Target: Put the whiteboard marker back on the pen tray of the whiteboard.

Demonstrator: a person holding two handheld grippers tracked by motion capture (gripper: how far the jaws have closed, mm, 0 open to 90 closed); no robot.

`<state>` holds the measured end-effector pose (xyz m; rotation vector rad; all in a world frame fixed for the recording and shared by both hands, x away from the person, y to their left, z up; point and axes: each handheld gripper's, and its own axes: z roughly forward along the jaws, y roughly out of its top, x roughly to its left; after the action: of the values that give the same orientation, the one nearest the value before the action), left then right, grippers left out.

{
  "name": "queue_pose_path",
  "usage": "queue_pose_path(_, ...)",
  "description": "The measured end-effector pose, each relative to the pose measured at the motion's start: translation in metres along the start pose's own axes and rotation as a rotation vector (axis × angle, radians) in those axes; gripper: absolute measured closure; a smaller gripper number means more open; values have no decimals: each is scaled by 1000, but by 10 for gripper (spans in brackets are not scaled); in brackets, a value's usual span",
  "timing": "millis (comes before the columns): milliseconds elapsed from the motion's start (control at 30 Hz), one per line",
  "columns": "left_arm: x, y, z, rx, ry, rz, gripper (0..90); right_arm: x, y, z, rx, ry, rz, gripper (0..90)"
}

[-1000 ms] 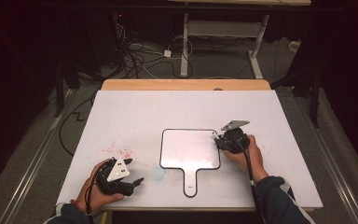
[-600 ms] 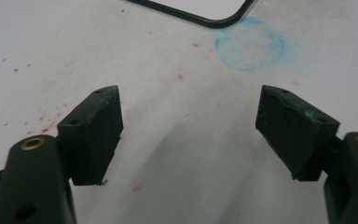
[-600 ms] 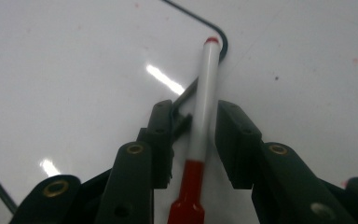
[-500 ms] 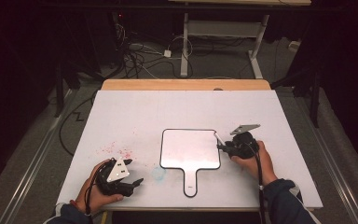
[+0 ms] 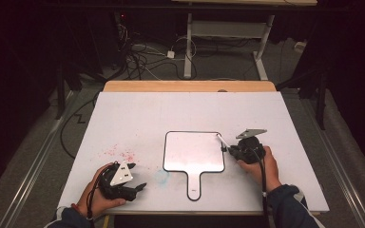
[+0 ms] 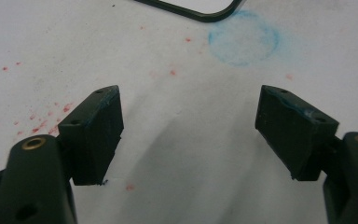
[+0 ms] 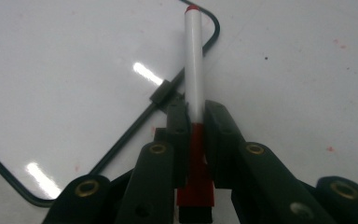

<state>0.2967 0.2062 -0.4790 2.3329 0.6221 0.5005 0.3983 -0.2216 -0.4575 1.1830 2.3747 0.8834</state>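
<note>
White table (image 5: 138, 114): right claw (image 7: 196, 122) just closed, clamping marker (image 7: 194, 56) beside whiteboard (image 5: 192, 152); left claw (image 6: 189, 135) wide open, empty.

A: White surface (image 5: 138, 114) in shot, with a wooden strip along its far edge.

B: And lying flat on it, the small whiteboard (image 5: 193, 152), black-rimmed, handle toward the near edge.

A: Red specks (image 5: 121, 153) scattered left of the board, plus a faint blue ring smudge (image 6: 244, 38) just off its near-left corner.
</note>
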Motion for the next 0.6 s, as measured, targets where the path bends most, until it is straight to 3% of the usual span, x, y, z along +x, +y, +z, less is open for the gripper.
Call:
queue_pose_path(167, -1, 1, 1, 1, -1, 3, 223, 12, 3, 1, -13, 53, 31, 820)
queue_pose_path(333, -1, 1, 0, -3, 1, 4, 227, 15, 1, 11, -3, 21, 49, 804)
queue_pose_path(433, -1, 1, 0, -1, -1, 4, 227, 17, 1, 10, -7, 1, 29, 768)
queue_pose_path(467, -1, 1, 0, 0, 0, 5, 227, 18, 2, 9, -14, -13, 23, 700)
queue_pose_path(500, -1, 1, 0, 0, -1, 6, 227, 18, 3, 9, -16, -34, 15, 692)
queue_pose_path(600, -1, 1, 0, -1, -1, 5, 227, 18, 5, 11, -20, -27, -2, 691)
